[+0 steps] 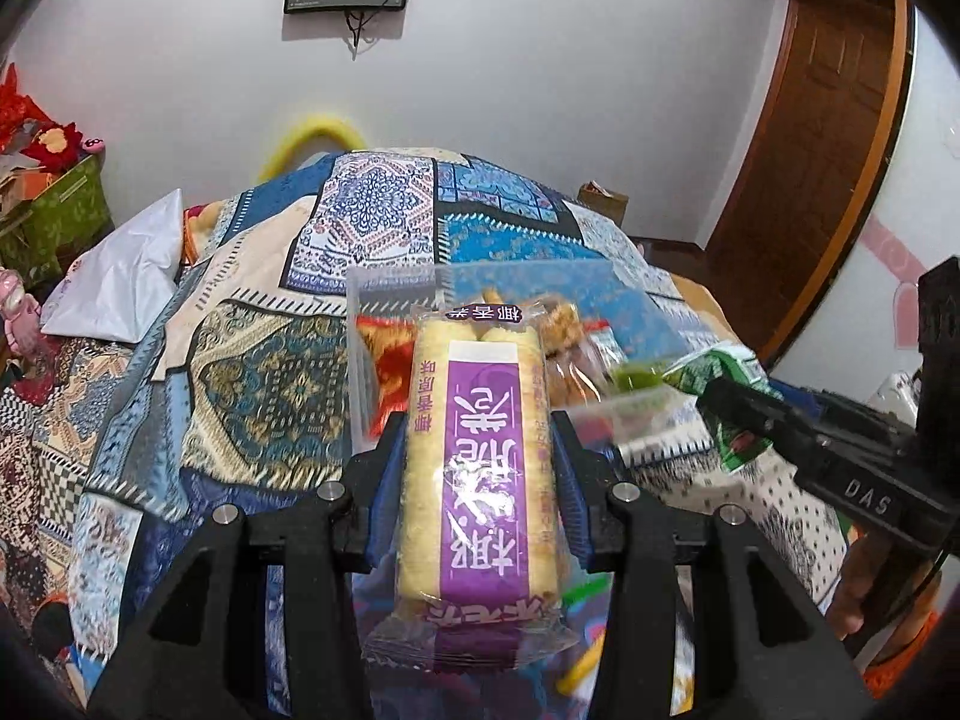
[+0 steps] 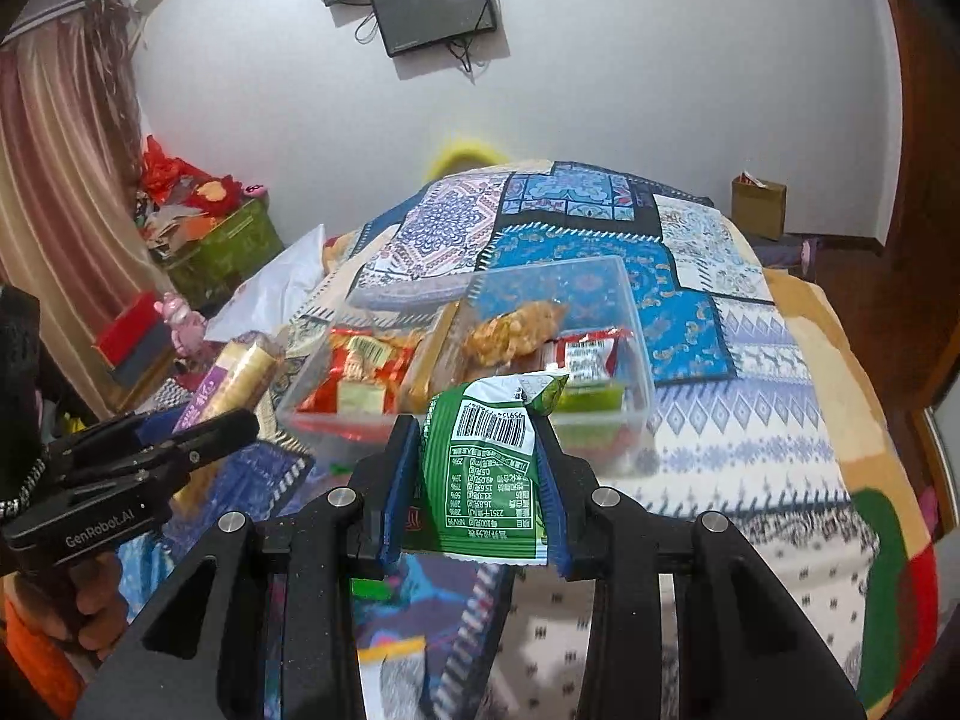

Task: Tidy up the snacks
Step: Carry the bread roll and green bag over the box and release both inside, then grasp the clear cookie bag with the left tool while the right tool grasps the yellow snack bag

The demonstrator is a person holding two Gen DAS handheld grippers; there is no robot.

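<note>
My left gripper point(image 1: 480, 420) is shut on a long purple-and-cream snack pack point(image 1: 477, 456) held above the bed; the pack also shows in the right wrist view point(image 2: 237, 375). My right gripper point(image 2: 477, 444) is shut on a green snack packet point(image 2: 486, 474), barcode side up, just in front of the clear plastic box point(image 2: 636, 324). The box has two compartments: red packets point(image 2: 354, 372) on the left, a clear bag of brown snacks point(image 2: 516, 330), a red packet and a green one on the right. In the left wrist view the right gripper point(image 1: 714, 393) holds the green packet point(image 1: 720, 372) at the right.
The box stands on a patterned blue patchwork bedspread point(image 2: 600, 240). A white plastic bag point(image 1: 126, 270) lies at the left of the bed. Loose colourful packets point(image 2: 390, 654) lie below the grippers. A green storage box point(image 2: 240, 246) and a cardboard box point(image 2: 759, 207) stand by the wall.
</note>
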